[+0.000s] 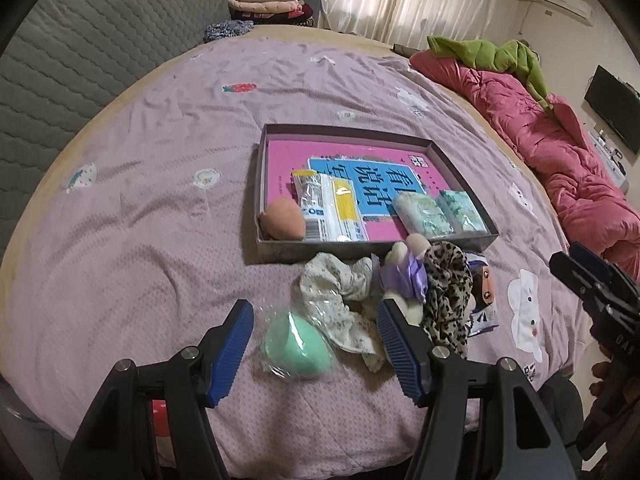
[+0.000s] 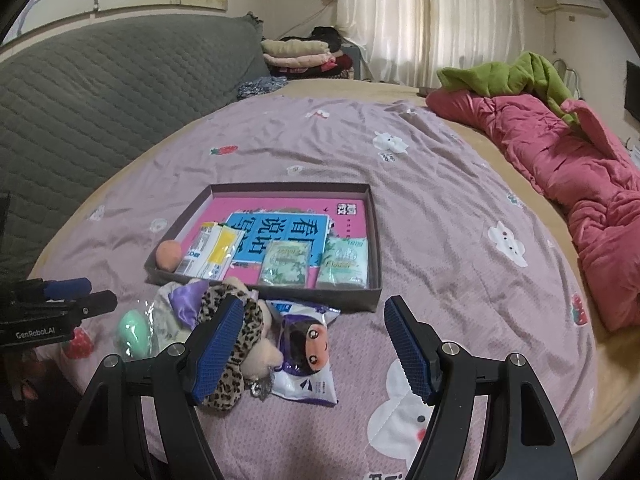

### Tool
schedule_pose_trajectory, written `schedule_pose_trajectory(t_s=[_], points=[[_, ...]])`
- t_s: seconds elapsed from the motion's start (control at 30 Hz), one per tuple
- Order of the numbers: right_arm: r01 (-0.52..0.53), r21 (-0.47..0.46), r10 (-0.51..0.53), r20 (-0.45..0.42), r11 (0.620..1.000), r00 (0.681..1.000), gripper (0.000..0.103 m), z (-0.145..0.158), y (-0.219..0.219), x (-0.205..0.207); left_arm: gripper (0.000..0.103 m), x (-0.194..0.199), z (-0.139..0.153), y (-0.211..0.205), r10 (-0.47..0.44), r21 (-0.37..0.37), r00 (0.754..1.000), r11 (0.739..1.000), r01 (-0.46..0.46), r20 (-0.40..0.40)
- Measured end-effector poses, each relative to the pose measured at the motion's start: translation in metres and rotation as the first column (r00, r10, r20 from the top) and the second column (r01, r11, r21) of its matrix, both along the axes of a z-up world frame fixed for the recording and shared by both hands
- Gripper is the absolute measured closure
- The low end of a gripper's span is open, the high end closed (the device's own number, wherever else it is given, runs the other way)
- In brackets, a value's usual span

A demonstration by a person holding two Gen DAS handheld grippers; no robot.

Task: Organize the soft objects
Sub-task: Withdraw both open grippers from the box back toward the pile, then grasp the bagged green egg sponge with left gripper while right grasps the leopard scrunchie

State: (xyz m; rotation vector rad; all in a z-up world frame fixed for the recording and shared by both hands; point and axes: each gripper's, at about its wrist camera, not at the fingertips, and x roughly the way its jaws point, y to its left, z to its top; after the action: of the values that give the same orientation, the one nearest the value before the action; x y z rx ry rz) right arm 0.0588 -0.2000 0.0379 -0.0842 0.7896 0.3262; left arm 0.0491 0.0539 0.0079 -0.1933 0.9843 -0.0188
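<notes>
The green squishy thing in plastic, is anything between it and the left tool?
Nothing visible. The green sponge lies between the open left tool's pads, and the floral scrunchie only crowds its right side.

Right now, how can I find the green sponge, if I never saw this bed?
Find the shallow dark cardboard tray on the lilac bedsheet. A heap of soft things lies in front of its near wall. At the heap's left end lies the mint-green egg-shaped sponge, the only one in clear plastic wrap, beside a floral scrunchie.

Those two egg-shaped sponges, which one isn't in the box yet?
The green sponge, still in clear wrap on the bedspread between the left gripper's open fingers. The peach sponge lies inside the box.
</notes>
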Motion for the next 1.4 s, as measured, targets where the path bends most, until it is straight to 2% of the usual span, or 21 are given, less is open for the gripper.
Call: schedule_pose_trajectory(t_s=[0.77, 1.17, 1.4], points=[[-0.121, -0.008, 0.119, -0.088, 0.993, 0.989, 0.028, -0.041, 0.039, -0.015, 0.039, -0.004, -0.05, 0.005, 0.007, -0.032, 0.992, 0.999, -0.011, -0.129], [-0.117, -0.034, 0.113, -0.119, 0.993, 0.986, 0.028, -0.057, 0.049, 0.005, 0.039, 0.011, -0.075, 0.02, 0.057, -0.098, 0.981, 0.992, -0.076, -0.188], [-0.132, -0.047, 0.124, -0.153, 0.99, 0.98, 0.028, -0.071, 0.061, 0.024, 0.039, 0.019, -0.08, 0.023, 0.055, -0.125, 0.982, 0.989, -0.079, -0.183]])
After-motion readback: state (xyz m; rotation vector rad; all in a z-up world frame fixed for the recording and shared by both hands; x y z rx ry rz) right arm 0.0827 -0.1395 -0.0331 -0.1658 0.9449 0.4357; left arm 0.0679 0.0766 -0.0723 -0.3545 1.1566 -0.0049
